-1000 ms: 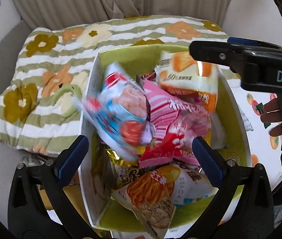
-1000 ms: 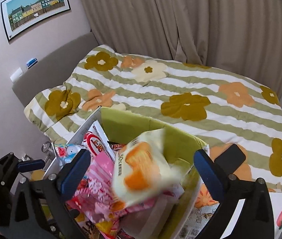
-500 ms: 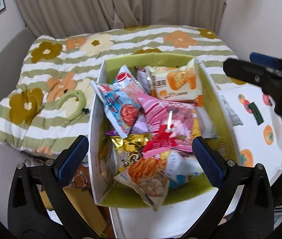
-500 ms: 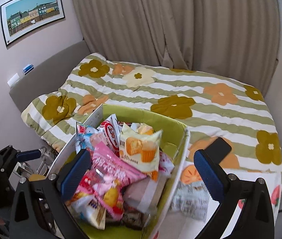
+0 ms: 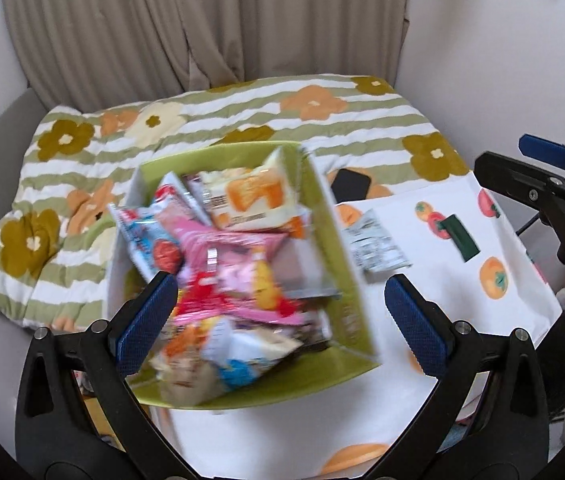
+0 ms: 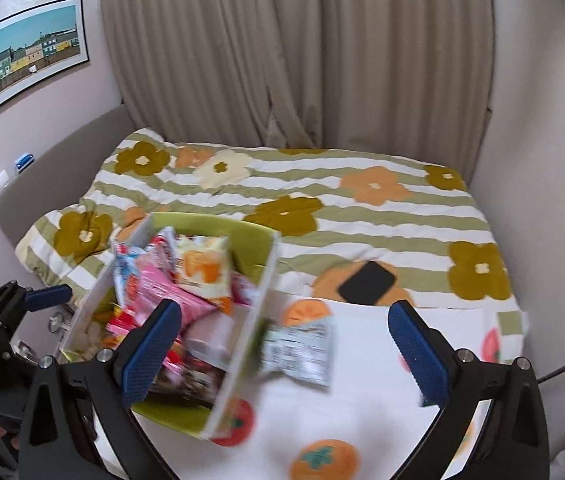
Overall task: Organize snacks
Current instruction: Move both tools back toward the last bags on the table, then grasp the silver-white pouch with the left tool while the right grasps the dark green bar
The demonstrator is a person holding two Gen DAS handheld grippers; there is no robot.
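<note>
Both jaws are standing wide open and holding nothing. The left gripper (image 5: 278, 318) is hovering over the near end of a green box (image 5: 346, 280) piled with snack packets (image 5: 238, 264); an orange-printed packet (image 5: 254, 196) is leaning at the far end. The right gripper (image 6: 282, 346) is hanging over the white persimmon-print cloth (image 6: 362, 392) covering the surface, where a loose silver packet (image 6: 302, 350) is lying just beside the box's right wall. Right of it the cloth is lying open. A black phone (image 6: 366, 282) is resting on the flowered bed quilt (image 6: 362, 220), at the cloth's far edge.
</note>
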